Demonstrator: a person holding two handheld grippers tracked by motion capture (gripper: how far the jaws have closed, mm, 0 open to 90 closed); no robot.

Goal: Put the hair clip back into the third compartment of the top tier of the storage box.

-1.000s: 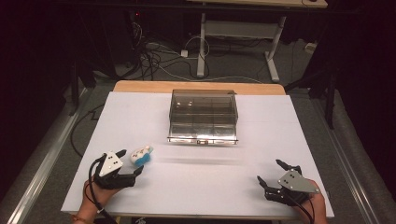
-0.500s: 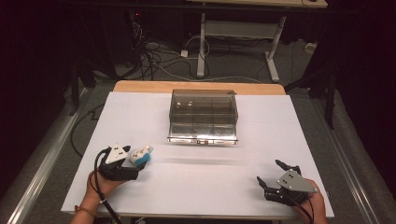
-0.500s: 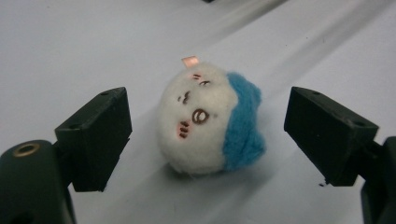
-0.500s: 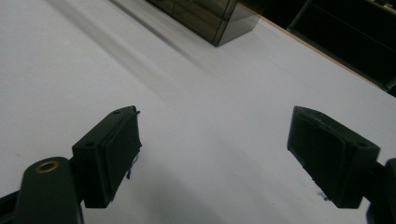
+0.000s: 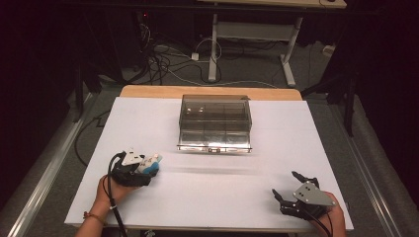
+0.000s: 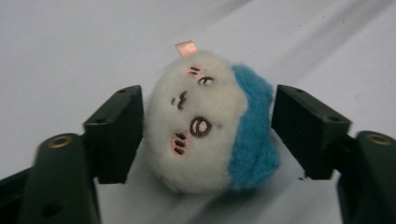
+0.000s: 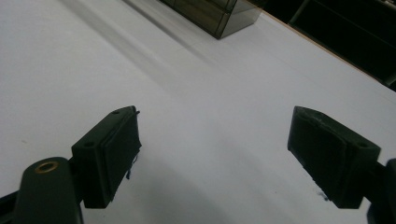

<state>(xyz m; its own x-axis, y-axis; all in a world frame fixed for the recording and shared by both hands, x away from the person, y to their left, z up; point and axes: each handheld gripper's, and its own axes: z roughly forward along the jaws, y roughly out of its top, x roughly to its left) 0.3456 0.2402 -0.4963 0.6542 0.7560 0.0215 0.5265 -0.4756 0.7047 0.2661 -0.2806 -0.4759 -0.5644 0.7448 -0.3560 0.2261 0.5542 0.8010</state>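
Note:
A small round plush toy (image 6: 201, 126), white with a blue back, a stitched face and a pink loop on top, lies on the white table sheet (image 5: 212, 202) at the front left. My left gripper (image 5: 148, 169) is level with the toy (image 5: 152, 160) and reaches around it. Its jaws have just been closing; in the left gripper view (image 6: 208, 93) the pads stand at the fur on both sides without squeezing it. My right gripper (image 5: 285, 183) rests at the front right, jaws wide apart with only bare sheet between them (image 7: 214, 114).
A smoky clear plastic box (image 5: 215, 121) with several compartments stands at the middle back of the sheet, its corner in the right gripper view (image 7: 219, 14). A wooden table edge (image 5: 148, 91) shows behind it. Cables and desk legs lie on the dark floor beyond.
My left gripper has slid right and forward toward the toy, which now sits between its jaws. The right gripper has stayed put.

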